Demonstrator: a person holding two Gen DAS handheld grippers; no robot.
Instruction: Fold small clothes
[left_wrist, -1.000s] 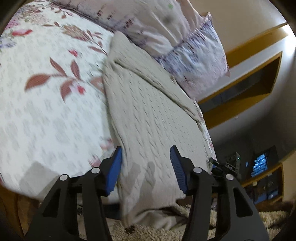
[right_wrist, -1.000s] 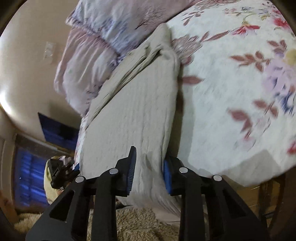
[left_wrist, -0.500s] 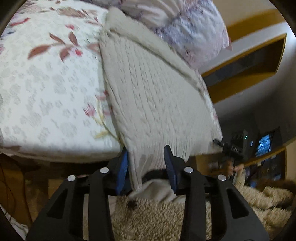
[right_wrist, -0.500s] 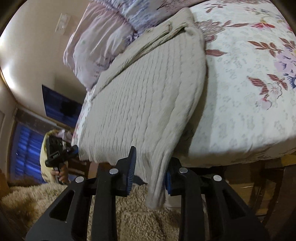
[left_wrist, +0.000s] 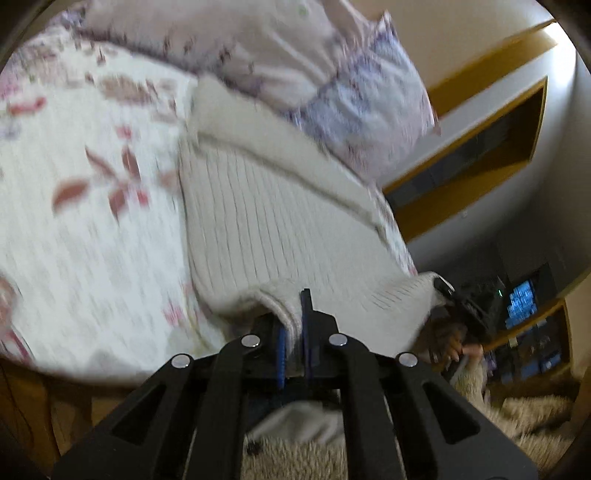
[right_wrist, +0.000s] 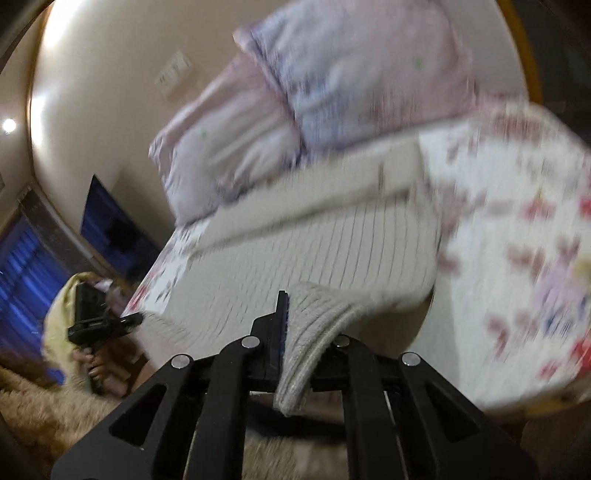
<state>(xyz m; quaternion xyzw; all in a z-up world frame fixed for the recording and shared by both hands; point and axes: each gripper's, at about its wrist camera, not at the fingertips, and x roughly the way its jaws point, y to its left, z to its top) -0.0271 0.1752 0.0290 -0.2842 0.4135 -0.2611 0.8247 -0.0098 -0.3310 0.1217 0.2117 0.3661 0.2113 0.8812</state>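
Both grippers, left (left_wrist: 293, 334) and right (right_wrist: 295, 332), have jaws clamped on the sweater (left_wrist: 280, 218) hem, so I can fold it up the bed (left_wrist: 85, 258)

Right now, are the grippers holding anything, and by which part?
Both grip the cream knit sweater by its near hem: the left gripper at one corner, the right gripper at the other.

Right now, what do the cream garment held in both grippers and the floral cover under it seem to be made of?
The cream ribbed sweater looks like a thick, matte knit: parallel ribs run along it and its edge folds thickly by the left gripper. The white floral bedspread looks like thin, smooth printed fabric, perhaps cotton; blur hides the weave.
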